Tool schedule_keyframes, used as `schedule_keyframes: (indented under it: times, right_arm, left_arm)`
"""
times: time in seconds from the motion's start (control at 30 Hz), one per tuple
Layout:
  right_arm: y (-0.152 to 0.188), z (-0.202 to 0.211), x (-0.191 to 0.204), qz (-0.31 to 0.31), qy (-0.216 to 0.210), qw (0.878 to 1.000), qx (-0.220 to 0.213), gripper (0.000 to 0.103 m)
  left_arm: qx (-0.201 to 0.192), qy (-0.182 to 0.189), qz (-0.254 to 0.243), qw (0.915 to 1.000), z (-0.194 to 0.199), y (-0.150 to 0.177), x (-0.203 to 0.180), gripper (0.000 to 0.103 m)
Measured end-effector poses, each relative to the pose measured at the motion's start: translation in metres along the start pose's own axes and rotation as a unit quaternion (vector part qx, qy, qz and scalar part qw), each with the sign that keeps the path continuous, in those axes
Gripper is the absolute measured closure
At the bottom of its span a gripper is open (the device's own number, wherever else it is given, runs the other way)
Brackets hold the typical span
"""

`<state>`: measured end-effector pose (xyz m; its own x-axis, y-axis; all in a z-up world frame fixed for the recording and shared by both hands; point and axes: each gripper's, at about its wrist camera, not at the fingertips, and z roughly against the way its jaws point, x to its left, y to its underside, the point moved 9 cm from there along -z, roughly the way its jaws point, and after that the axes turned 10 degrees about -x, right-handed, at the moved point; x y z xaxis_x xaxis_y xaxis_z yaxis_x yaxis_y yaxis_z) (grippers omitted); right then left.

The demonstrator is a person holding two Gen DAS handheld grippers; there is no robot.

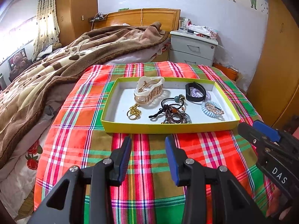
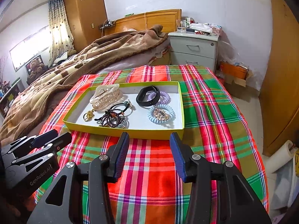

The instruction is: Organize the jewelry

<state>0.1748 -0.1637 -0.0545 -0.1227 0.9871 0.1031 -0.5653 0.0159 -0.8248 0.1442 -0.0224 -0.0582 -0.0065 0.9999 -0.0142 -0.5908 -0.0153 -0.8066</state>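
Note:
A shallow yellow-green box [image 1: 168,128] [image 2: 123,131] lies on a plaid cloth. Inside are a cream hair claw [image 1: 148,91] [image 2: 106,96], a gold chain piece [image 1: 134,110] [image 2: 89,115], a tangle of dark hair ties and beads [image 1: 172,112] [image 2: 114,116], a black band [image 1: 194,92] [image 2: 147,97], a lilac coil tie [image 2: 162,96] and a pale blue coil tie [image 1: 212,110] [image 2: 161,116] with a sparkly clip on it. My left gripper [image 1: 148,140] hovers open just short of the box's near wall, empty. My right gripper [image 2: 149,136] is likewise open and empty, also near that wall.
The plaid cloth [image 1: 149,168] [image 2: 214,112] covers a bed end. A brown blanket [image 1: 65,61] is heaped to the left. A grey nightstand [image 1: 192,48] [image 2: 194,48] stands behind, wooden wardrobes [image 2: 280,93] to the right. A paper roll [image 2: 280,156] lies on the floor.

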Motion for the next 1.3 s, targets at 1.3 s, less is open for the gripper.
schedule_keyframes:
  times: [1.3]
  right_arm:
    - [-0.0015, 0.0008, 0.0026, -0.006, 0.001, 1.0, -0.003, 0.057]
  left_arm:
    - [0.001, 0.002, 0.0, 1.0, 0.0031, 0.002, 0.0021, 0.064]
